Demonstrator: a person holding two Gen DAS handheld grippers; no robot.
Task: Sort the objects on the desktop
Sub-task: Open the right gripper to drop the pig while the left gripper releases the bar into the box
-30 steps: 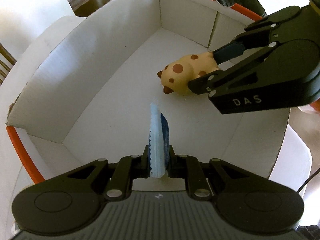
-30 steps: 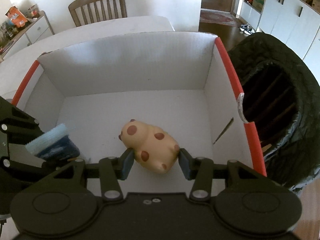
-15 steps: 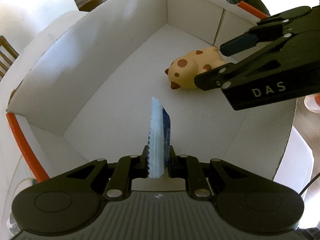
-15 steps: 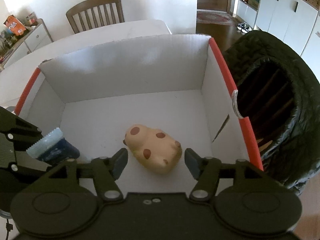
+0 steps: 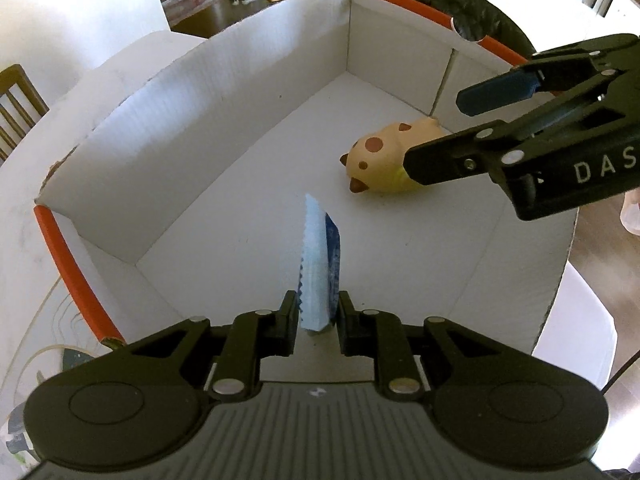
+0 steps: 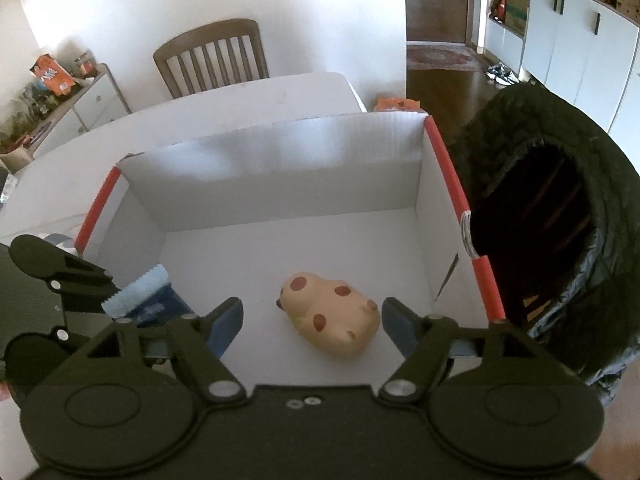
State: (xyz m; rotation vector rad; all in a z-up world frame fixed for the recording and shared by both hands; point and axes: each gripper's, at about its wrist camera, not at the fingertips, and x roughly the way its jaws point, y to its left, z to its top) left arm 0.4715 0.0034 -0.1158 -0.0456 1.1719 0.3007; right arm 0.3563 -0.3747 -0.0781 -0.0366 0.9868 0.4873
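Note:
A tan toy animal with brown spots (image 6: 332, 314) lies on the floor of a white cardboard box (image 6: 272, 164) with orange-red rims; it also shows in the left wrist view (image 5: 386, 158). My right gripper (image 6: 312, 318) is open and raised above the toy, its jaws wide apart. It shows in the left wrist view (image 5: 460, 128) at the right. My left gripper (image 5: 318, 318) is shut on a flat blue packet with a serrated edge (image 5: 320, 264), held over the box's near side. The packet shows in the right wrist view (image 6: 138, 294) at the left.
The box (image 5: 224, 92) stands on a white table (image 6: 240, 96). A black quilted jacket (image 6: 560, 216) hangs just right of the box. A wooden chair (image 6: 212, 56) stands behind the table. White cabinets (image 6: 580, 40) line the far right wall.
My right gripper has let go of the spotted toy, opened wide and risen away from it. The toy now rests on the box floor. My left gripper still holds the packet.

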